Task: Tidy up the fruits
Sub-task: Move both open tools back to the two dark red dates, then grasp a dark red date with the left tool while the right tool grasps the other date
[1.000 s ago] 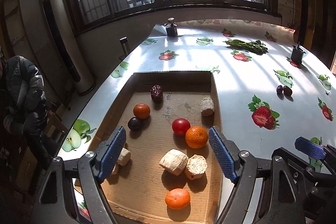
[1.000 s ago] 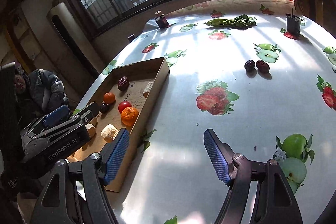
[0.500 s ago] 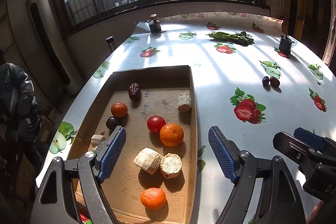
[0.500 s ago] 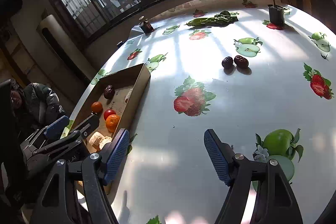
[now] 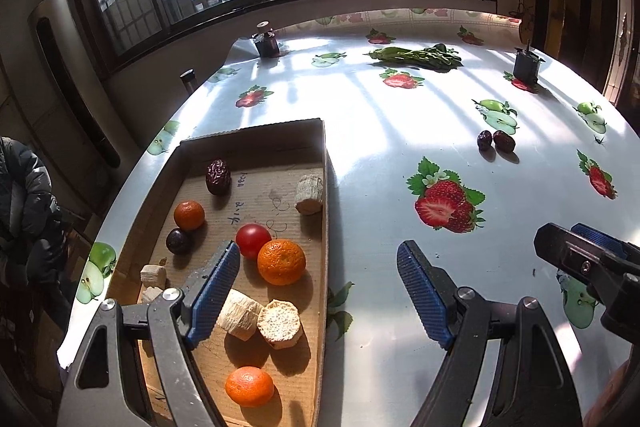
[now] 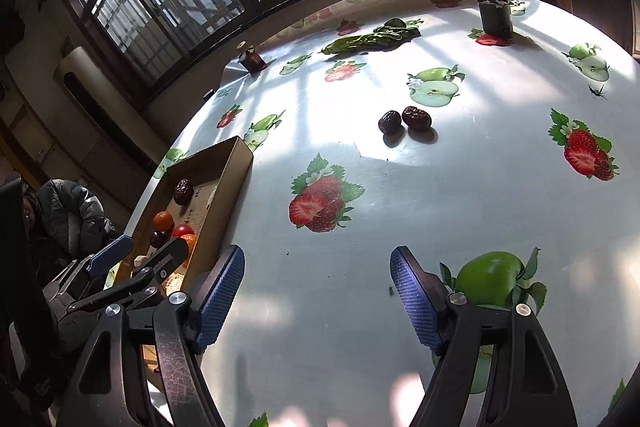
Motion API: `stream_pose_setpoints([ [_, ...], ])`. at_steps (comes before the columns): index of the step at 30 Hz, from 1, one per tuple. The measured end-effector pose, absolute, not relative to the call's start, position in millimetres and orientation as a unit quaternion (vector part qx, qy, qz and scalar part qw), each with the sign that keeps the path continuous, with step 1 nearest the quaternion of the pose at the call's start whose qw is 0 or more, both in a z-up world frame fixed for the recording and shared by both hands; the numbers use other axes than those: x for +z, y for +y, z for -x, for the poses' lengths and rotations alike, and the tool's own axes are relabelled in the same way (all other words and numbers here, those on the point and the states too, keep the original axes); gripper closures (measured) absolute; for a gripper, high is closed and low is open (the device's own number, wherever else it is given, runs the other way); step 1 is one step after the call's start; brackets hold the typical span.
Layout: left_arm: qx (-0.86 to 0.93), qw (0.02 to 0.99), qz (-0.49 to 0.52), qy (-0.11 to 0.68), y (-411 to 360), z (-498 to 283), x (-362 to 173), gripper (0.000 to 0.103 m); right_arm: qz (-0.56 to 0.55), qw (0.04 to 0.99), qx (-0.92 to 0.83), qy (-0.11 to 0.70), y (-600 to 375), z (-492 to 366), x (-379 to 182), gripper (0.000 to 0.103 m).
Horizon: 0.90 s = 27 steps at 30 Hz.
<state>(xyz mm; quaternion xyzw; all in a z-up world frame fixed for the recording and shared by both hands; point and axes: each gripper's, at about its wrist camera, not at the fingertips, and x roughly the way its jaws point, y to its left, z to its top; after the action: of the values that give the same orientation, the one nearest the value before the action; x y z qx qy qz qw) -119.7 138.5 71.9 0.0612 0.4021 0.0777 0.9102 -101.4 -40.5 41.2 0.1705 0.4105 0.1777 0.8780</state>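
A shallow cardboard box [image 5: 325, 163] lies at the table's left and holds several oranges [image 5: 281, 261], a red tomato [image 5: 252, 240], a red date [image 5: 218, 176], a dark plum [image 5: 178, 241] and pale root pieces [image 5: 309, 188]. Two dark red dates [image 5: 496, 140] lie loose on the table to the right; they also show in the right wrist view [image 6: 405, 120]. My left gripper [image 5: 320, 291] is open and empty, straddling the box's right wall. My right gripper [image 6: 318, 295] is open and empty above bare tablecloth, right of the box [image 6: 224, 179].
The round table has a white cloth printed with strawberries and apples. Green leafy vegetables [image 5: 416, 54] lie at the far side. Two small dark jars [image 5: 267, 43] [image 5: 526, 63] stand near the far edge. A person in a dark jacket [image 5: 24, 211] sits at left.
My left gripper has moved right, from over the box's middle to its right wall. My right gripper has moved right and forward, nearer the two loose dates.
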Motion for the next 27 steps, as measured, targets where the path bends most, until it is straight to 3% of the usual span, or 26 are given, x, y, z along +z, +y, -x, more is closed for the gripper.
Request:
stream_pose_setpoints([
  [10,0.014,0.910,-0.014,0.415,122,85,84,0.023,-0.096,0.895,0.094,0.426,-105,49,69,0.022],
  [15,-0.008,0.905,-0.006,0.424,106,51,81,0.023,-0.026,0.901,0.101,0.421,-94,-5,50,0.024],
  [20,-0.010,0.895,-0.012,0.446,101,26,69,0.023,0.026,0.893,0.119,0.434,-66,-41,16,0.044],
  [25,-0.024,0.885,-0.017,0.464,92,1,58,0.023,0.034,0.892,0.134,0.430,-51,-54,2,0.050],
  [27,-0.030,0.880,-0.020,0.474,84,-11,51,0.023,0.029,0.892,0.143,0.428,-50,-54,3,0.069],
])
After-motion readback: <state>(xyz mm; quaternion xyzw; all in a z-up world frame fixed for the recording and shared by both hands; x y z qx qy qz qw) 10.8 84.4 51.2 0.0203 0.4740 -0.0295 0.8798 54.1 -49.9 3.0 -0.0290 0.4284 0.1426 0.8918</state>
